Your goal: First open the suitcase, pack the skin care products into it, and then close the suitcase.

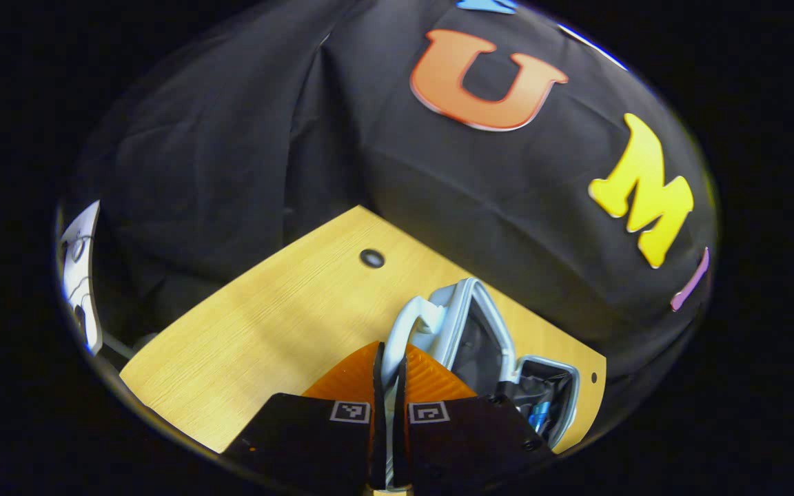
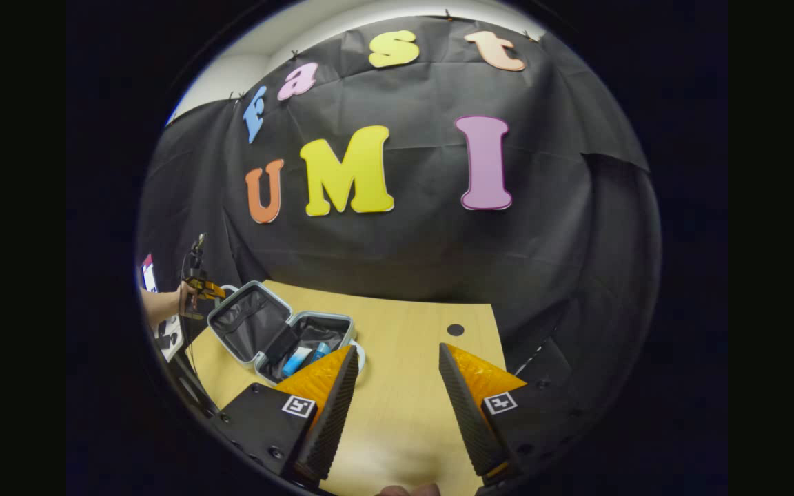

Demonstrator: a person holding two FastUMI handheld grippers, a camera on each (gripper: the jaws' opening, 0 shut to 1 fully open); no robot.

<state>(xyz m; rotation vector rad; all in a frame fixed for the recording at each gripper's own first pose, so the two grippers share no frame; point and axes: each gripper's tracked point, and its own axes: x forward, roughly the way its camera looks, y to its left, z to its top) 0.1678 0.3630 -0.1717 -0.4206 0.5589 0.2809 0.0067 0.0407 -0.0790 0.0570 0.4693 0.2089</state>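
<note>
Fingers of the left tool point(image 1: 389, 386), at bottom centre of the left gripper view, pinch the suitcase point(image 1: 480, 337) handle point(image 1: 407, 324). Right gripper view: the suitcase lies open at lower left on the table point(image 2: 404, 386), blue bottles point(image 2: 304, 358) inside; the right tool point(image 2: 397, 386) hangs spread wide, bottom centre.

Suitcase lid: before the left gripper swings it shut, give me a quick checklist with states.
1. Left gripper shut on the lid handle: ok.
2. Suitcase open, lid raised: ok.
3. Skin care products inside the lower half: ok.
4. Nothing poking over the rim: cannot tell.
5. Right gripper open, empty, clear of the case: ok.
6. Table free of leftover products: cannot tell.
</note>
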